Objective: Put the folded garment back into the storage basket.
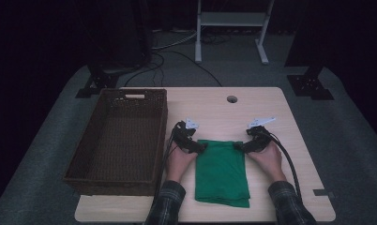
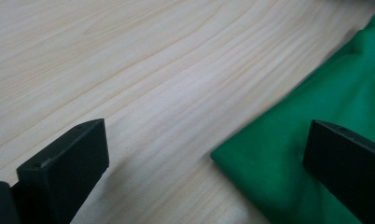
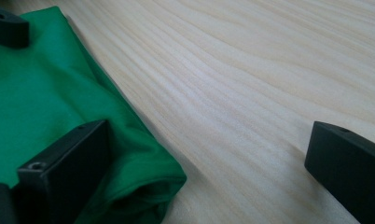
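A folded green cloth (image 1: pixel 222 171) lies on the pale wooden table (image 1: pixel 224 112), near its front edge. My left gripper (image 1: pixel 199 147) rests at the cloth's far left corner and my right gripper (image 1: pixel 238 146) at its far right corner. In the left gripper view, the left gripper (image 2: pixel 207 142) is open, one jaw over bare wood and the other over the cloth (image 2: pixel 325 98), its corner between them. The right gripper (image 3: pixel 204 144) is open too, straddling the folded corner of the cloth (image 3: pixel 41 84). Nothing is held.
A dark brown wicker basket (image 1: pixel 160 136) stands on the table's left side, close to my left hand. A cable hole (image 1: pixel 232 99) sits at the table's far edge. A white stand (image 1: pixel 229 18) and cables lie on the floor beyond.
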`<action>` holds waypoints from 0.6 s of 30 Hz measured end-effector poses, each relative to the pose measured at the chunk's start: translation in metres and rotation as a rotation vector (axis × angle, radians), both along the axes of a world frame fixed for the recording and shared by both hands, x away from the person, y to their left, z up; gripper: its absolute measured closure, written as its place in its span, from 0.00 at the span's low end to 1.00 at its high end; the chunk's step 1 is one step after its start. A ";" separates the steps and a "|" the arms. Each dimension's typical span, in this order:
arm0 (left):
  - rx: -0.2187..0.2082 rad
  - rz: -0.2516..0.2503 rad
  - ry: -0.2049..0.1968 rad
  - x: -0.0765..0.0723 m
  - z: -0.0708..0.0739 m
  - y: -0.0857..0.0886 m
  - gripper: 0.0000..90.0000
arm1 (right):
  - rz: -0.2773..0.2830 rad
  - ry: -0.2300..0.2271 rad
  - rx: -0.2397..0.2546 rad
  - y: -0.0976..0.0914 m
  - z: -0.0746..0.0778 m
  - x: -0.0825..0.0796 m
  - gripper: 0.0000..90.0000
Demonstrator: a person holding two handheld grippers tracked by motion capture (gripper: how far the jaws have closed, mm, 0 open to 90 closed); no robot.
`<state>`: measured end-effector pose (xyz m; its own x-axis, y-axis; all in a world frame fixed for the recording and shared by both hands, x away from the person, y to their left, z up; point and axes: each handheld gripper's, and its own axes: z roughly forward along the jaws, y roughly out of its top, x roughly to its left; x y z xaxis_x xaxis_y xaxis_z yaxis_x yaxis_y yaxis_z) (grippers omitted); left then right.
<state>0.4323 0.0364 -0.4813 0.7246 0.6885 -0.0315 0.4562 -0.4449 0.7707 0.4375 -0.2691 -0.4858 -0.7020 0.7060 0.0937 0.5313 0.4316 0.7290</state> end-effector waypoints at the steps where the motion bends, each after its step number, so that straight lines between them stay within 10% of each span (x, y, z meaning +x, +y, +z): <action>1: 0.001 -0.003 -0.001 -0.001 0.000 0.000 0.00 | -0.001 0.000 0.000 0.000 0.000 0.000 0.00; 18: 0.011 -0.049 -0.026 -0.032 0.000 -0.002 0.00 | -0.004 0.000 0.000 0.000 0.000 -0.001 0.00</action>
